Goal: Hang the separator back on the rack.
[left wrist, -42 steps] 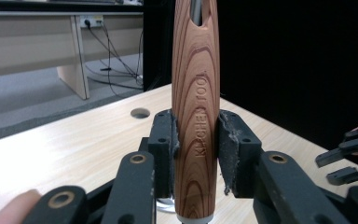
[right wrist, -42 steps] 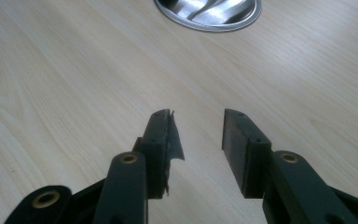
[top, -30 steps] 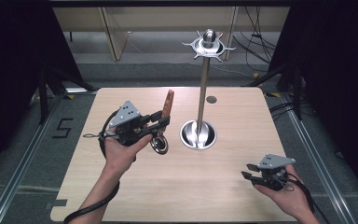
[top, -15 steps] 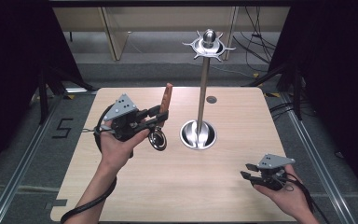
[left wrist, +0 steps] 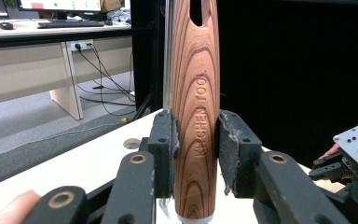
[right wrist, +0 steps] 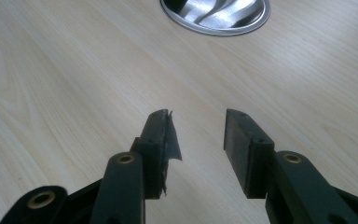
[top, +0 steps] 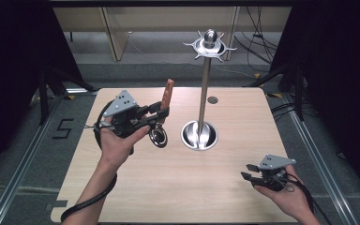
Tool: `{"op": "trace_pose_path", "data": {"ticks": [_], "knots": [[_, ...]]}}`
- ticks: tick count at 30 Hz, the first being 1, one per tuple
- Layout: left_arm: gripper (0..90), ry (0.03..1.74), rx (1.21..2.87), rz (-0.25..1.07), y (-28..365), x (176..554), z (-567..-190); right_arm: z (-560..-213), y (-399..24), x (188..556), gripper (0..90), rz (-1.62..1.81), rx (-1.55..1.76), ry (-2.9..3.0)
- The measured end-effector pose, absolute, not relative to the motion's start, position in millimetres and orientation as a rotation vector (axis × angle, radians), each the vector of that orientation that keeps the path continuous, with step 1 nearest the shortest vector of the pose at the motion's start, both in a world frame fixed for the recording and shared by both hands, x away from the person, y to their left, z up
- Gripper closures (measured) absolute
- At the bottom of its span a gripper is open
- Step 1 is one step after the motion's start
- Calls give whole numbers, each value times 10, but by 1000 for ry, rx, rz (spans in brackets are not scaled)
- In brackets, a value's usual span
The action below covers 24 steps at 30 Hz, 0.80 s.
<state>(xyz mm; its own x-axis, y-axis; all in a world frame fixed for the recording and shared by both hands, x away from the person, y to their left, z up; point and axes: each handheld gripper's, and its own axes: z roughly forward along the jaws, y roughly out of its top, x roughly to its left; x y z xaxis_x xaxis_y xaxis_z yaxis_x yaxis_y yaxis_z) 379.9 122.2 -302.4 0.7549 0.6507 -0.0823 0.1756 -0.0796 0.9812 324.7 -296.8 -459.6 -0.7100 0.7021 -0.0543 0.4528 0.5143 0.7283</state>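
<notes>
left claw (top: 161, 114) clamping wooden-handled utensil (top: 167, 95) above counter (top: 168, 187) | right claw (top: 246, 171) opening, gripping nothing, nearing counter's front edge

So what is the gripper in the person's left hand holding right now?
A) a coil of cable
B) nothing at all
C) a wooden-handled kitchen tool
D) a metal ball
C: in the left gripper view the left gripper has its pads pressed on both sides of a wooden handle stamped KITCHEN TOOL, and the high view shows that handle standing up above the table.
</notes>
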Motion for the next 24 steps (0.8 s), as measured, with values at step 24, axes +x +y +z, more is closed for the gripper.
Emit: {"op": "trace_pose_path", "data": {"ticks": [24], "knots": [[677, 639, 1639, 464, 1112, 3896, -2905, -4591, -2951, 3236, 610, 1021, 983, 2419]]}}
